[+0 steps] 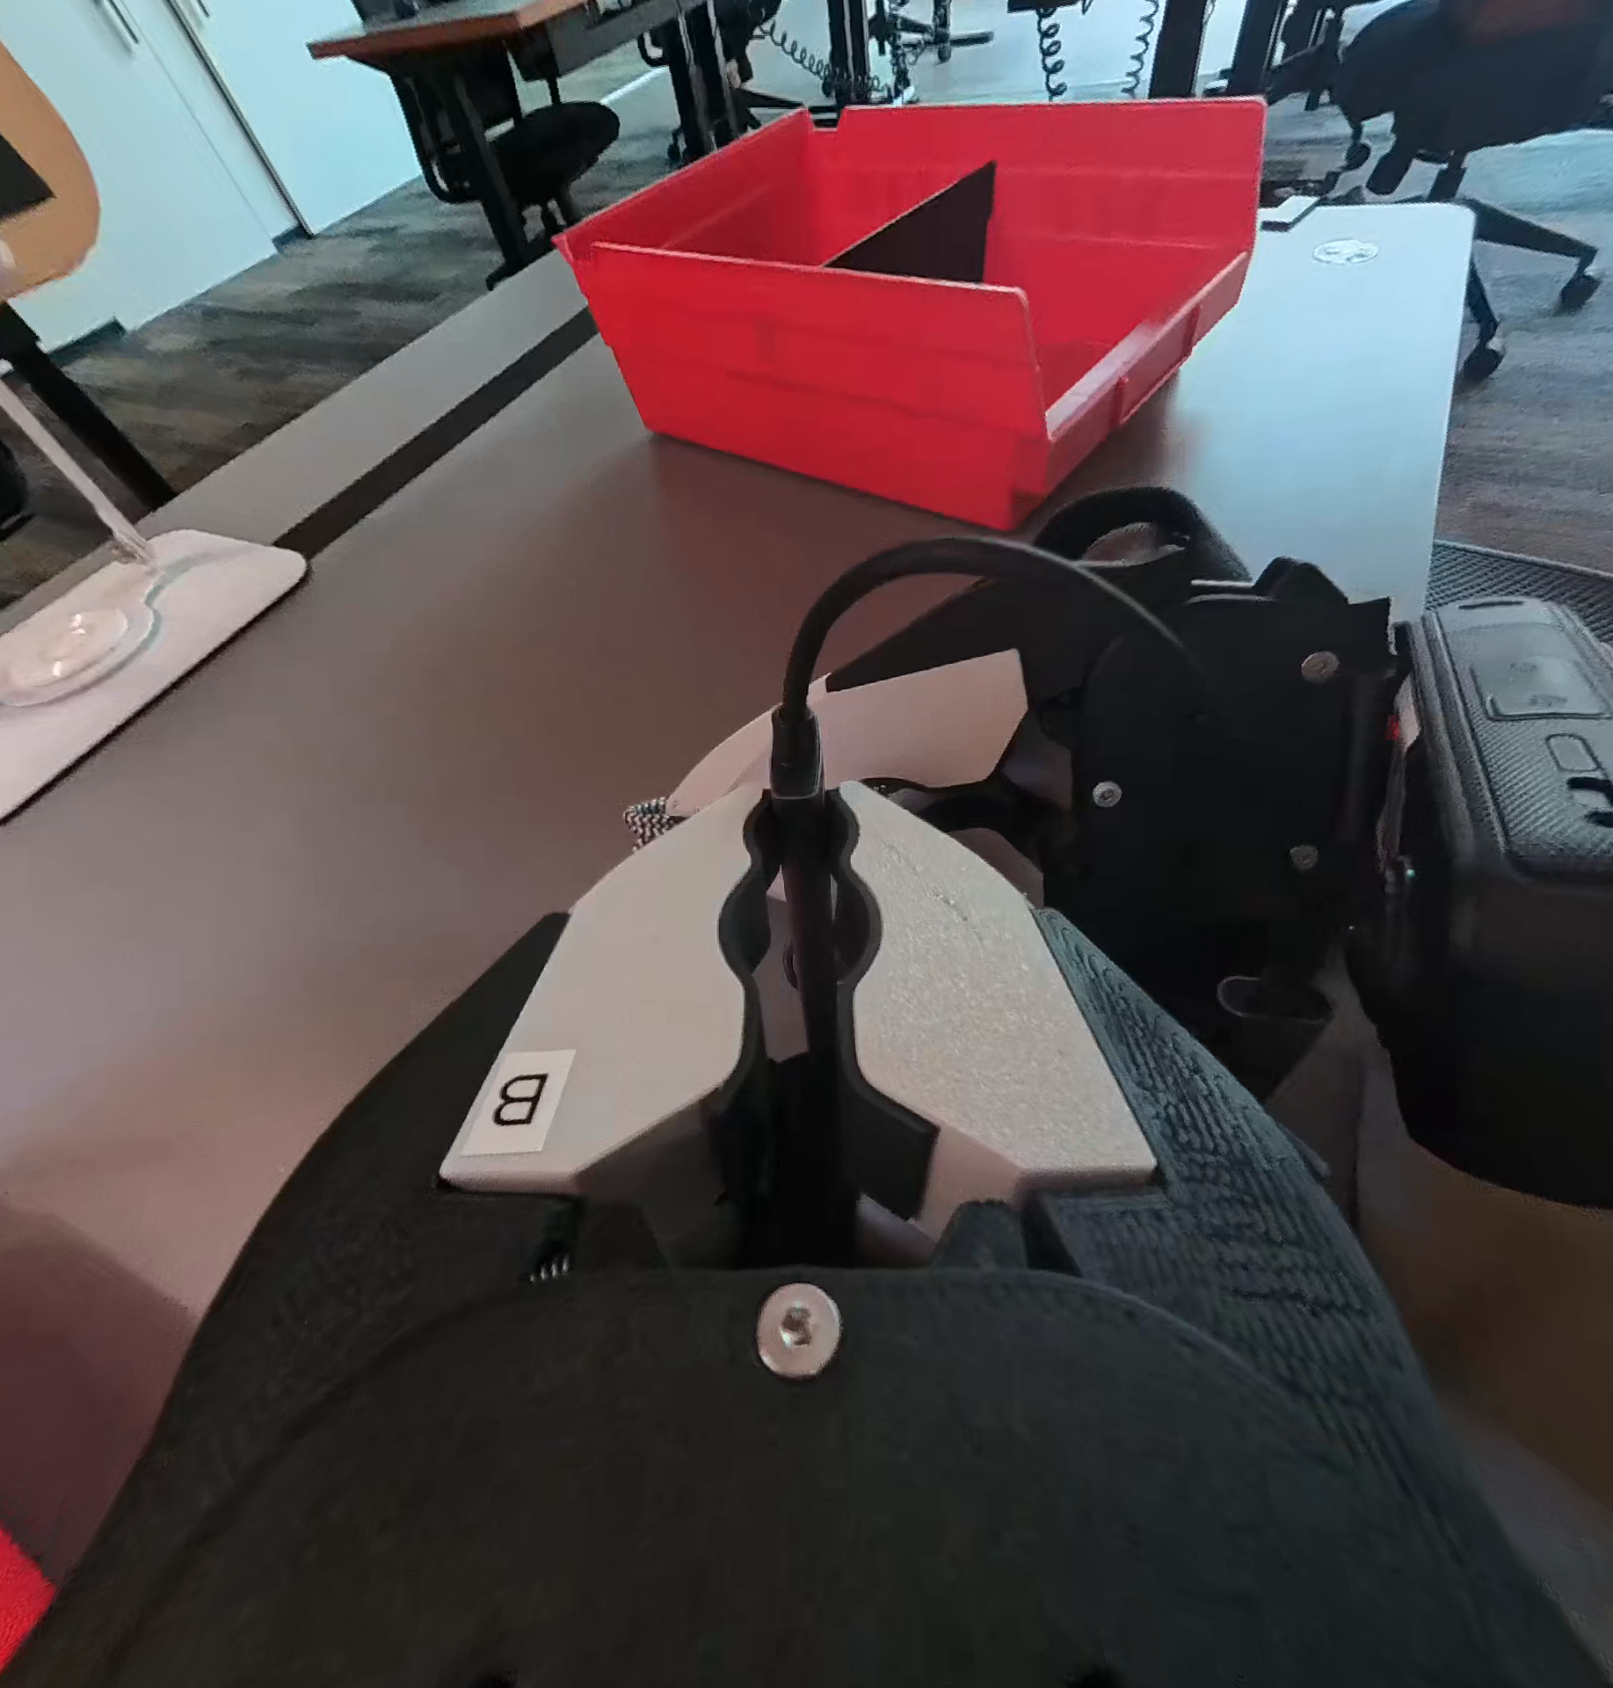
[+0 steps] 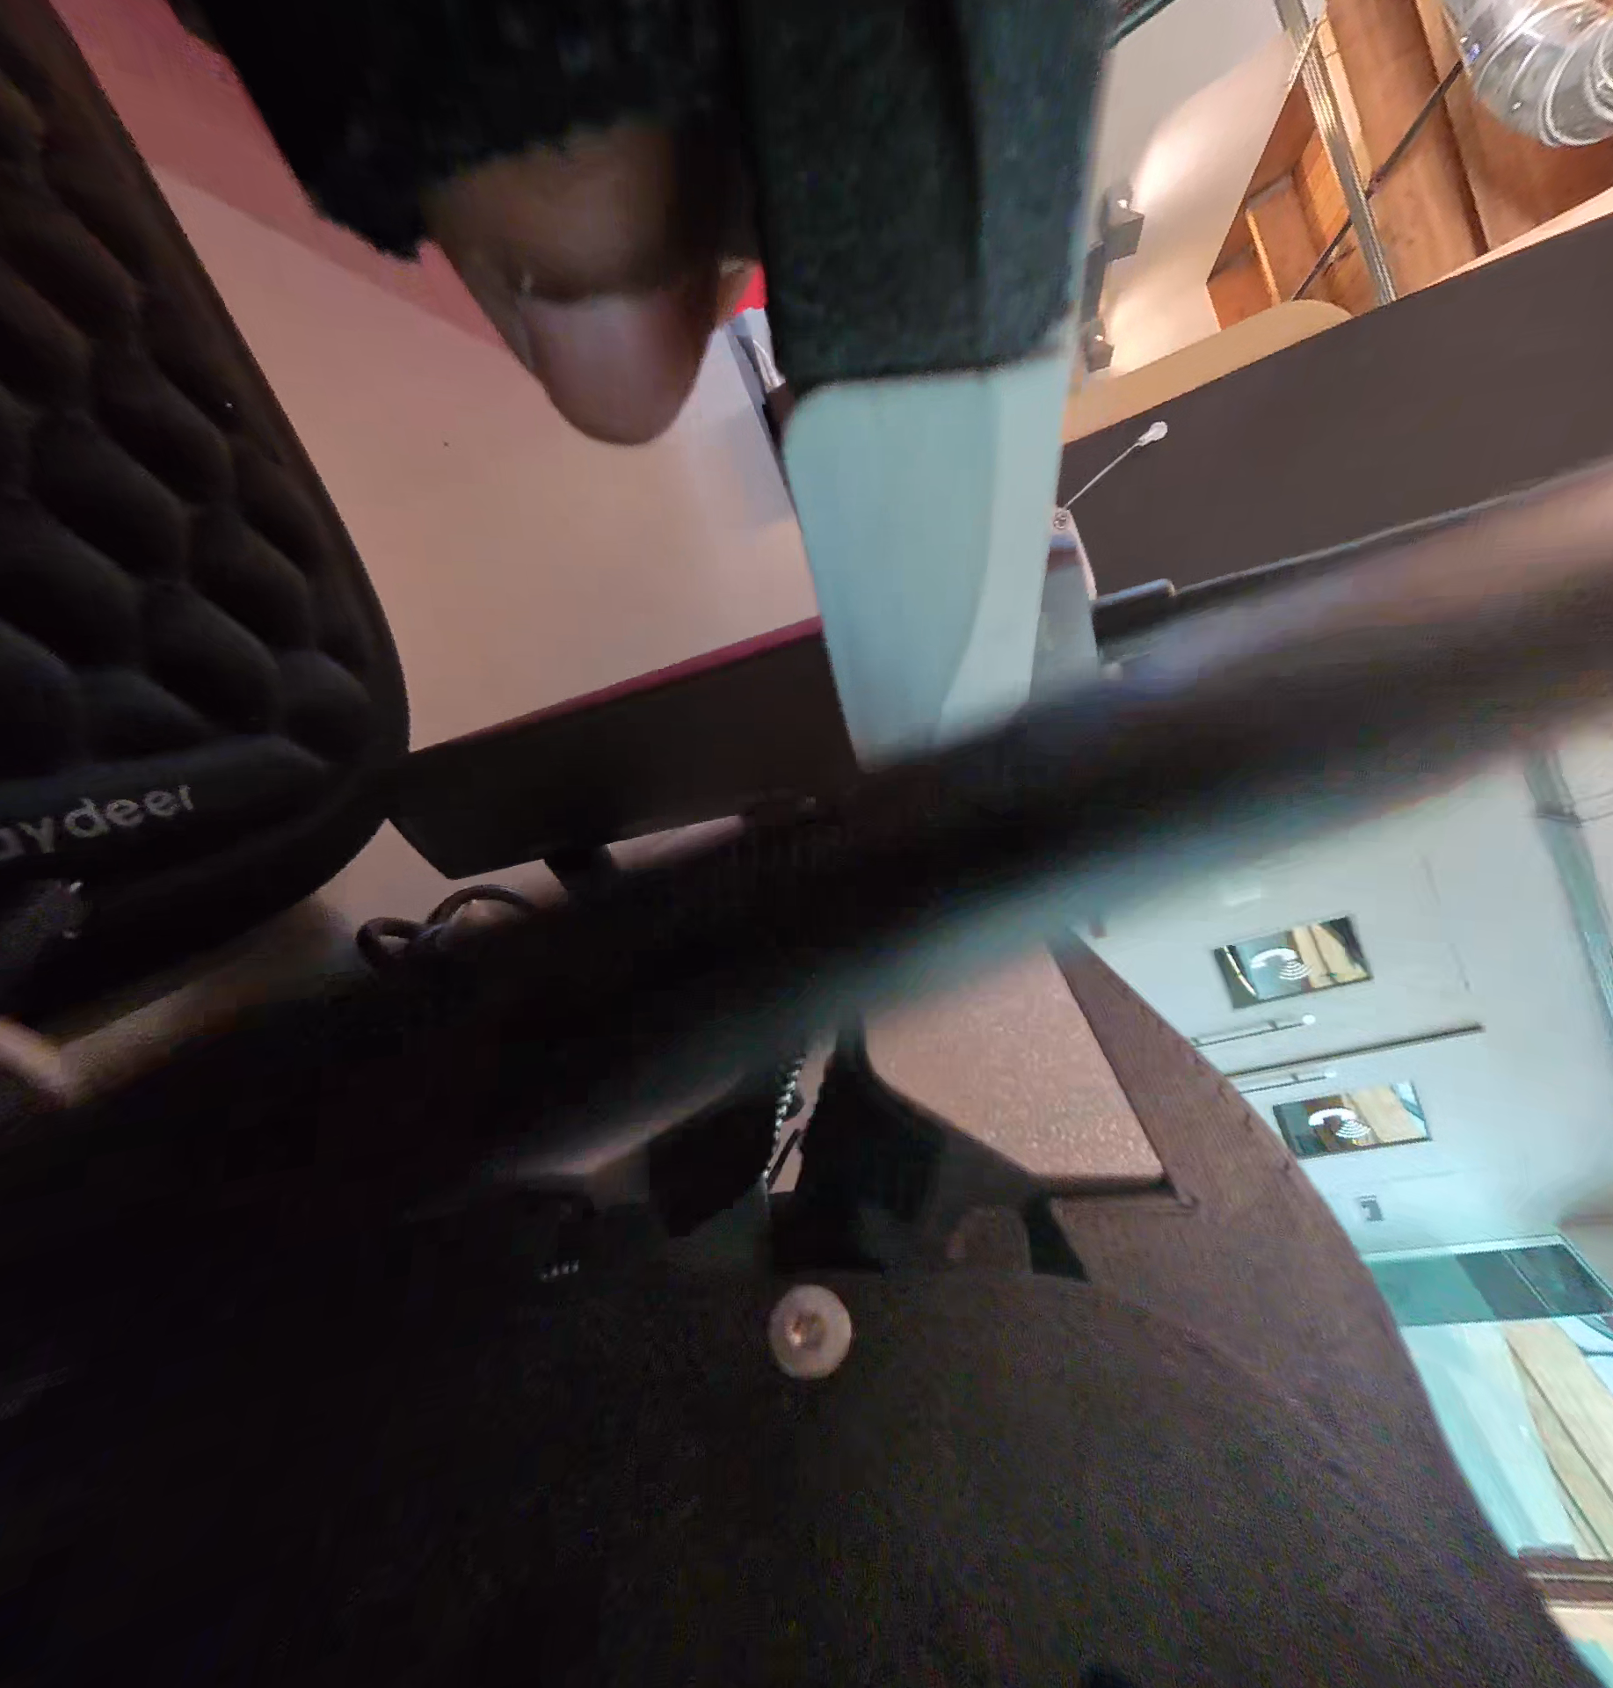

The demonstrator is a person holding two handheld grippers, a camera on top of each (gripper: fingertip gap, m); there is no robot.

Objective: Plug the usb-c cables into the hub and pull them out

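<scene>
Fingers of the left gripper (image 1: 798, 877) sit closed in the middle of the left wrist view, their pale pads pinched on a thin black cable (image 1: 795, 758) that rises out of the scalloped gap between them and arcs over toward the right of the frame. Just beyond the fingertips, a speckled braided cable end (image 1: 647, 817) peeks out at their left, and the right gripper (image 1: 875, 722) reaches in from the right with its white fingers lying close against the left one's tips. The hub cannot be made out in either view, so where it lies, and whether any plug is seated in it, cannot be told. The right wrist view is tilted, dark and smeared; one pale finger of the other gripper (image 2: 921, 548) and a fingertip of the person's hand (image 2: 601, 356) fill its top, and I cannot tell whether the right gripper's own fingers are parted or closed. Judging from this, the task looks mid-cycle at best: one cable is in hand, but no completed plugging or pulling shows. Farther up the dark table (image 1: 419, 731), a red bin (image 1: 830, 384) stands at upper centre, well apart from the grippers.
</scene>
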